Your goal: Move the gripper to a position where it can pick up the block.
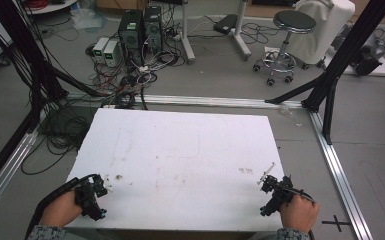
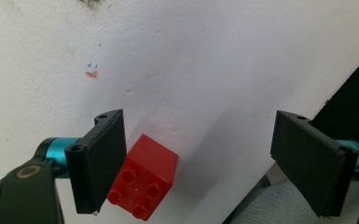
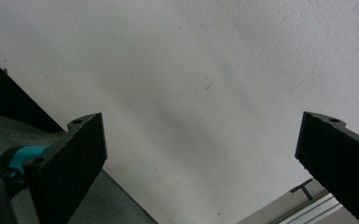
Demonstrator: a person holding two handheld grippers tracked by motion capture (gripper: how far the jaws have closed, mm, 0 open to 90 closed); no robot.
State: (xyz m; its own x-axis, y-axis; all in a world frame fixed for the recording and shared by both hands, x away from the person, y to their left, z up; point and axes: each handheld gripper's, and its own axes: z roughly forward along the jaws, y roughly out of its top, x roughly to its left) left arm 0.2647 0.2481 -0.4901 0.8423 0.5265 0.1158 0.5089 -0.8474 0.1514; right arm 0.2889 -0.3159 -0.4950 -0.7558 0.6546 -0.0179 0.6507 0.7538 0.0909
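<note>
Between the jaws of my left claw (image 2: 191, 163) lies a red brick (image 2: 144, 182), studs facing the camera, resting on the white worktop (image 2: 214, 70) close to its near edge. It sits right against the jaw on the left of my left claw view, perhaps touching it, with a wide gap to the other jaw. That claw is spread wide and holds nothing yet. From above, my left claw (image 1: 94, 192) is at the near left corner of the worktop (image 1: 180, 150); the brick is too hidden there to make out.

My right claw (image 3: 200, 163) is also wide open and empty, over bare worktop near the right edge, and in the high view it (image 1: 272, 192) rests at the near right corner, well apart from the left one.

My guess is the next step is closing on the brick. The risk is the off-centre position: the far jaw would have to sweep a long way, and the brick sits turned at an angle to the jaw faces, so it could twist or squirt out instead of seating flat. Being so near the edge, a shove could also tip it off the worktop. Centring the claw first and squaring it to the brick's sides would help.
</note>
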